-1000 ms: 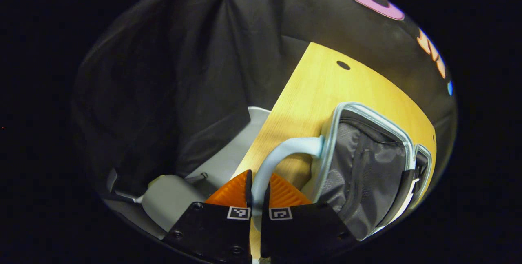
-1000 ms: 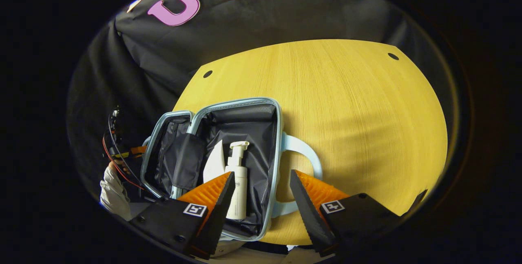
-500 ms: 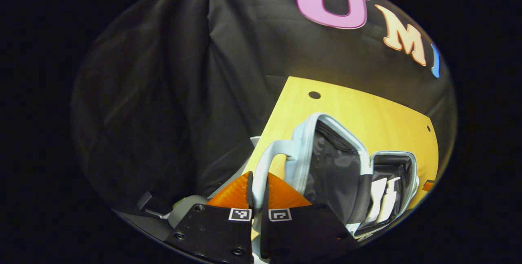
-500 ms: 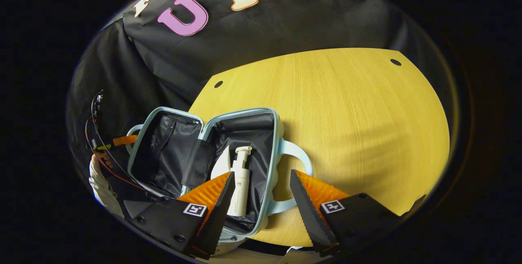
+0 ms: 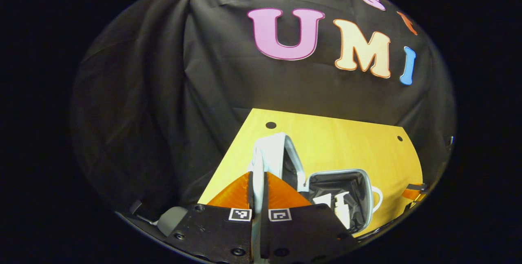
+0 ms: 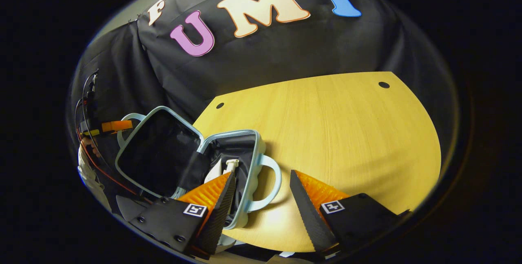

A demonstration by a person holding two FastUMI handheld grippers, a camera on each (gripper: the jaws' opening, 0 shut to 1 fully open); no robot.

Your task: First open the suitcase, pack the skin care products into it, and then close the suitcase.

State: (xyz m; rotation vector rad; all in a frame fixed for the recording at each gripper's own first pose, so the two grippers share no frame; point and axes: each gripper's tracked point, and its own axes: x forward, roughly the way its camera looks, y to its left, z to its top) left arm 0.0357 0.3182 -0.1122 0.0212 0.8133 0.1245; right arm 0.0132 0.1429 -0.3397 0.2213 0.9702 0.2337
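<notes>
Left jaws clamping lid handle [image 5: 257, 174], suitcase [image 6: 244, 170] half-raised

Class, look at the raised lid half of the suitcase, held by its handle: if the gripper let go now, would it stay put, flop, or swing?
The lid half looks like a rigid shell, so it would probably swing on its hinge, not flop. It stands near upright, so it could fall either way. The left gripper pinches the handle, which looks smooth and might slip.
</notes>
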